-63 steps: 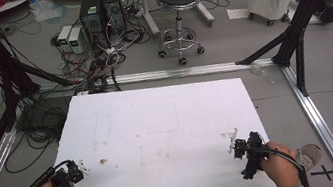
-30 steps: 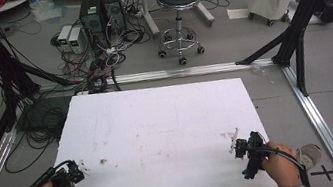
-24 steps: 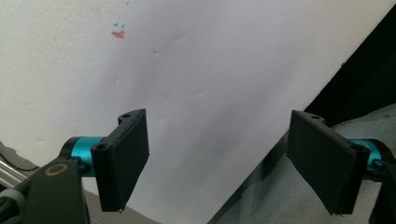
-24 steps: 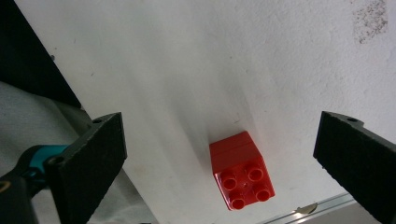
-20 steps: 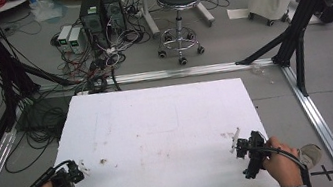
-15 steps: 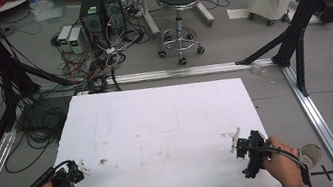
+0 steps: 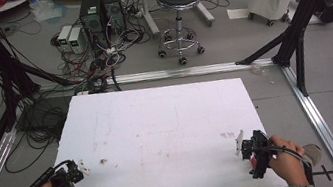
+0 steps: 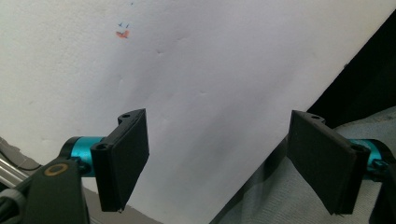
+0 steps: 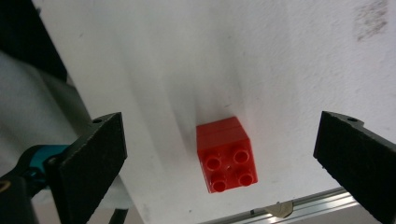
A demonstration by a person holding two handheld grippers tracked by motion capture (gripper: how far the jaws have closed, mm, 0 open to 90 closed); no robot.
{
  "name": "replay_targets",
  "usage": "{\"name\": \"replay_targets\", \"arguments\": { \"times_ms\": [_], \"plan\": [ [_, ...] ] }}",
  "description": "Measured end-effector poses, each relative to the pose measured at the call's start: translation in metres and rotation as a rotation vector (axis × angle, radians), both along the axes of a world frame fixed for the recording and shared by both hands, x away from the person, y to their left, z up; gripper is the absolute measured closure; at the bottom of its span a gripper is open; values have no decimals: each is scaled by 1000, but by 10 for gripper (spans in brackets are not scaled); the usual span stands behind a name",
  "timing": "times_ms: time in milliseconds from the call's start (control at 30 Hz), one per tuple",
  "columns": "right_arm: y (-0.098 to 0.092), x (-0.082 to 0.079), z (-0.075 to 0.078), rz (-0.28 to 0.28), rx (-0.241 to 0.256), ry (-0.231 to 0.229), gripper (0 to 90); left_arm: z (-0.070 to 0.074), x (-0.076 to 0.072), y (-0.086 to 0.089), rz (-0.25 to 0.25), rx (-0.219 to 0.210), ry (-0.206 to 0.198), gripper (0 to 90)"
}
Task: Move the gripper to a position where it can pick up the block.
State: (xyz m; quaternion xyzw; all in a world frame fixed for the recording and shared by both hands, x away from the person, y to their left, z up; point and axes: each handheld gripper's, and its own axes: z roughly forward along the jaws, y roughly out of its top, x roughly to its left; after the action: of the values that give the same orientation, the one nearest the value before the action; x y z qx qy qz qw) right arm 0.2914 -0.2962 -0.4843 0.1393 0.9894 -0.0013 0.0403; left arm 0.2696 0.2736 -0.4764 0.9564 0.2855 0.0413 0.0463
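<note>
Red brick [image 9: 227, 155] lies on the table [image 7: 159, 125], framed by the right gripper's [image 9: 224, 161] wide fingers [image 9: 95, 163]. Left gripper [image 8: 229, 163] wide too, empty. Next, probably: close on it squarely.

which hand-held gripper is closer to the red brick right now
Right. The right hand-held gripper has the red brick lying untouched between its open jaws. The left hand-held gripper sits at the table's opposite near corner.

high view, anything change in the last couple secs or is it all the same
Almost nothing visibly changed. The right hand-held gripper sits at the table's near right corner and the left hand-held gripper at the near left corner, as before; any shift is too slight to call. Nothing was taken hold of or let go. Both are open now, and a red brick lies untouched between the right one's jaws.
</note>
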Motion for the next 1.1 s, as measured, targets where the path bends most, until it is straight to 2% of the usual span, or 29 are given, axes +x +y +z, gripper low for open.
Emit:
{"name": "replay_targets", "arguments": {
  "times_ms": [100, 167, 300, 467, 600, 800, 967, 1100],
  "plan": [
    [-1, -1, -3, 29, -18, 19, 17, 0, 0, 0, 0, -4, -3, 215],
    [-2, -2, -3, 48, -4, 21, 18, 0, 0, 0, -1, -3, -3, 215],
    [-5, -2, -5, 101, 17, 4, 17, 0, 0, 0, 1, -1, -4, 215],
    [-12, -1, -8, 109, 34, -22, 17, 0, 0, 0, 2, 3, -6, 215],
    [-16, -1, -13, 158, 21, 5, 17, -1, -1, 0, 3, -1, -8, 215],
    [-23, 3, -18, 151, 16, 9, 17, -1, -1, 0, 1, 2, -5, 215],
    [-30, 3, -25, 170, 13, 4, 17, -2, 0, -1, 1, 3, -3, 215],
    [-34, 4, -32, 163, 12, 18, 17, -2, 0, 0, 4, 4, -4, 215]
  ]
}}
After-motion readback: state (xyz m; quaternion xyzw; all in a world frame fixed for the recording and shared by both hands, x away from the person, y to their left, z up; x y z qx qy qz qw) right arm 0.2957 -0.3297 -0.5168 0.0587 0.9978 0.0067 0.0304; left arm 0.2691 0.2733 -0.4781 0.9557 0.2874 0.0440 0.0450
